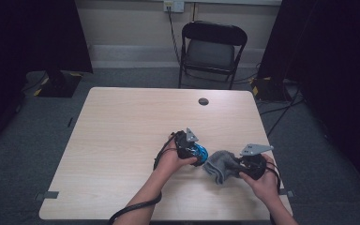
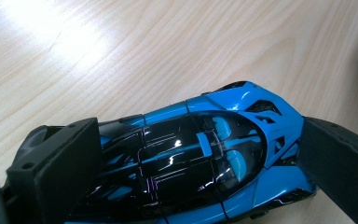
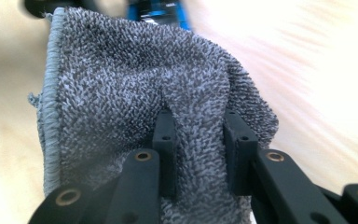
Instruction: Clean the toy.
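A blue and black toy car (image 2: 200, 158) lies between the two black jaws of my left gripper (image 2: 200, 163), which press on its nose and tail. In the high view the toy car (image 1: 200, 152) peeks out from under the left gripper (image 1: 193, 153) near the table's front middle. Just to its right my right gripper (image 1: 238, 164) is shut on a fold of a grey terry cloth (image 1: 219, 165). In the right gripper view the grey cloth (image 3: 135, 84) hangs ahead of the right gripper (image 3: 200, 154), and the toy car (image 3: 158, 11) shows blurred beyond it.
The wooden table (image 1: 122, 140) has a round cable hole (image 1: 203, 101) near its far edge. A black folding chair (image 1: 211, 49) stands behind the table. Black cables trail from both grippers over the front edge.
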The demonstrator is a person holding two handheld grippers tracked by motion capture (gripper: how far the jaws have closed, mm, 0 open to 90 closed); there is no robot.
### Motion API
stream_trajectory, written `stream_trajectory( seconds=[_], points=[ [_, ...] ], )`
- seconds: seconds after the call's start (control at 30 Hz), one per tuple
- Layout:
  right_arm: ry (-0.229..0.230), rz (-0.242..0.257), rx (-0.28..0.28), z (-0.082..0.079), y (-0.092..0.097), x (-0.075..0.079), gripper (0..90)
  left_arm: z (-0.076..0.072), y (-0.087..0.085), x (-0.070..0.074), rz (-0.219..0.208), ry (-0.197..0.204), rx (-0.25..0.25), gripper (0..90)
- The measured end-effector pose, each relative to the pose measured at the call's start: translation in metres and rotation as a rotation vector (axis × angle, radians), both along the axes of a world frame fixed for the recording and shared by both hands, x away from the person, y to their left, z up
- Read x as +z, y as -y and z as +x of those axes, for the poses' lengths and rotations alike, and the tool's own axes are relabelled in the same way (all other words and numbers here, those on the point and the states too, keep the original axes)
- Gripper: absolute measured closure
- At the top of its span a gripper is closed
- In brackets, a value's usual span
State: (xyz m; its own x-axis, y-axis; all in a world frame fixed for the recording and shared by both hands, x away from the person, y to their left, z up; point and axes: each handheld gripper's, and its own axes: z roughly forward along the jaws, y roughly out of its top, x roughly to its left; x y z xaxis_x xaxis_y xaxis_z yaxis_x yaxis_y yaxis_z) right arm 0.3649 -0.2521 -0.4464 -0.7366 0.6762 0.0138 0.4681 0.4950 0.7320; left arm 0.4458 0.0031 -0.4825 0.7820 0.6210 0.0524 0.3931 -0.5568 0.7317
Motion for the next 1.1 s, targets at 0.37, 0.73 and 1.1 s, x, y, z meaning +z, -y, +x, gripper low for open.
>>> stream_trajectory(
  seconds=[0.37,0.73,1.1],
  points=[
    [-0.03,-0.096,0.142,-0.004,-0.046,-0.023,70.5,-0.001,0.002,0.0,0.001,-0.001,-0.007,0.0],
    [-0.051,-0.115,0.153,0.013,-0.061,-0.031,70.5,-0.001,0.001,0.0,-0.002,0.001,-0.005,0.0],
    [-0.056,-0.135,0.129,0.022,-0.044,-0.03,70.6,-0.001,0.001,0.0,0.001,-0.001,-0.009,0.0]
  ],
)
